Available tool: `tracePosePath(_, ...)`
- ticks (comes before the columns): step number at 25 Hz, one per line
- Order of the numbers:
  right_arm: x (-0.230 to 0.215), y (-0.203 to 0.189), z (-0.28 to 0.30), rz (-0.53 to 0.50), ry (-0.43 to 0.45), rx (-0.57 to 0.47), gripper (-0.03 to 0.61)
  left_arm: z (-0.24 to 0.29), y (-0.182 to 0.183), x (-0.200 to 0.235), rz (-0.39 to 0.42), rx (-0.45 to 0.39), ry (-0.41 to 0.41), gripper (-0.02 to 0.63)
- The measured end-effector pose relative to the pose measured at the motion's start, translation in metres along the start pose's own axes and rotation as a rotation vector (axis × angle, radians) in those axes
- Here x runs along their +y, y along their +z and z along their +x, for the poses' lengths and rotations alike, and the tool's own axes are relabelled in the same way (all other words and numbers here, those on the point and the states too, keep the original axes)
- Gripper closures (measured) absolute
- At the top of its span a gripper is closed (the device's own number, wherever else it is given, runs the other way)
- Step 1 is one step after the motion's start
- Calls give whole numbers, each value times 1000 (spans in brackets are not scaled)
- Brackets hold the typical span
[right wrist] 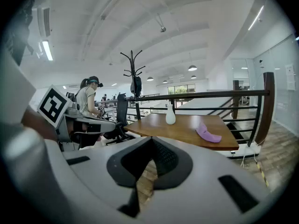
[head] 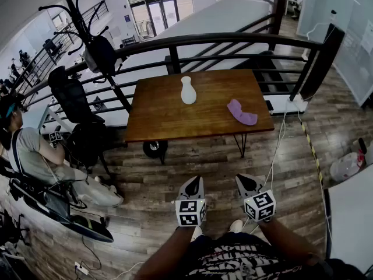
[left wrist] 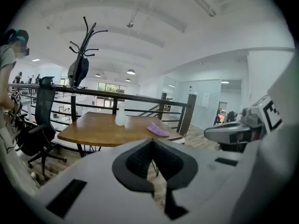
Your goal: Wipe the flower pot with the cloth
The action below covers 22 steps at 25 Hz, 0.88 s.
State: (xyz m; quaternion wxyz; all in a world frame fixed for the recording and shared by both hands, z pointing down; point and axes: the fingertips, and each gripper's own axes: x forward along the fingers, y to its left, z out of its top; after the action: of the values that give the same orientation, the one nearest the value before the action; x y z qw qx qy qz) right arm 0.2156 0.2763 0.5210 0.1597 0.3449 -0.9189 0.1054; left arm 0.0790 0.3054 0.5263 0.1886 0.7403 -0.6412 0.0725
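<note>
A white flower pot (head: 188, 90) stands upright near the middle of the wooden table (head: 169, 121). A purple cloth (head: 242, 113) lies crumpled to the pot's right, toward the table's right edge. Both grippers hang over the floor well short of the table, side by side in front of the person. The left gripper (head: 196, 181) and the right gripper (head: 243, 181) are shut and hold nothing. The left gripper view looks past its closed jaws (left wrist: 150, 143) at the pot (left wrist: 121, 115) and cloth (left wrist: 158, 129). The right gripper (right wrist: 151, 140) faces the pot (right wrist: 170, 114) and cloth (right wrist: 208, 133).
A dark metal railing (head: 221, 39) runs behind the table, with stairs beyond at the right. A coat rack (head: 87, 34) and a black office chair (head: 73, 98) stand left of the table. A seated person (head: 35, 156) works at far left. A white cable (head: 280, 139) trails on the plank floor.
</note>
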Motion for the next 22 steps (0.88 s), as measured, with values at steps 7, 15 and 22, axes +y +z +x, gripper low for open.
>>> tracePosePath(7,15,1,23,4,-8,6,580,0,3,28,0,-9,-15,616)
tracePosePath(15,39,7,49,60,-34,18,580,-6,5,62,-2,-4,-54,615)
tracePosePath(22,44,24,62,42,-94,8,580,-8,10,96,-27,-14,-61,615)
